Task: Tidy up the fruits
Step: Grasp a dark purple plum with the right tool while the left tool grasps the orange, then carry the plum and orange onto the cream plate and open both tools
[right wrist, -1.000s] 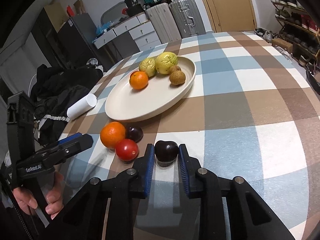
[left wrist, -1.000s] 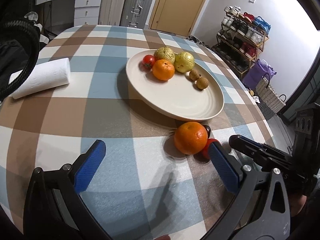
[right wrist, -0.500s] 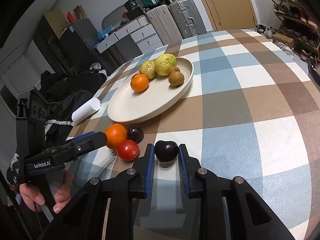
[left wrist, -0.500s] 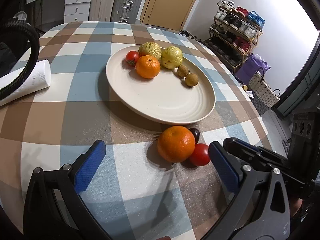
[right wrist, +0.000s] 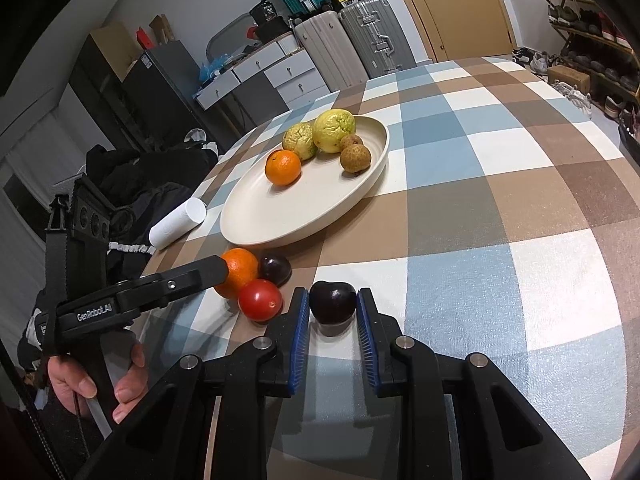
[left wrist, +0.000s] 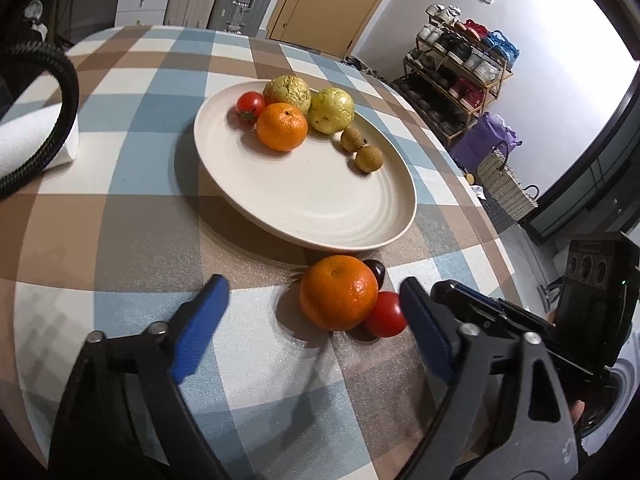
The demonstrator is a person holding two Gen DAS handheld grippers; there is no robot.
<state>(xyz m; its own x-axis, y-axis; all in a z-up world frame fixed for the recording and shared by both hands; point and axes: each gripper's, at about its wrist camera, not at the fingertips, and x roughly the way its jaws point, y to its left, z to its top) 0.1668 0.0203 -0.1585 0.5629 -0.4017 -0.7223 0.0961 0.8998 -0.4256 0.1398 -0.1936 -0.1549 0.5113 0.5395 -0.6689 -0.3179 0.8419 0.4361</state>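
Right gripper [right wrist: 333, 312] was pinching the dark plum [right wrist: 333, 302], left gripper [left wrist: 316, 312] gaped wide near the orange [left wrist: 338, 292]. I'd lift it gently toward the plate [right wrist: 280, 216].

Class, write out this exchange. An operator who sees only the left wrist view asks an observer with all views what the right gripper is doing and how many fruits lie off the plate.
Operator: What is the right gripper doing?
Observer: Its fingers flank a dark plum resting on the tablecloth. I cannot tell whether the pads press it.
Operator: I count three fruits off the plate.
Observer: There are four. That plum sits apart from the orange, the tomato and the second plum.
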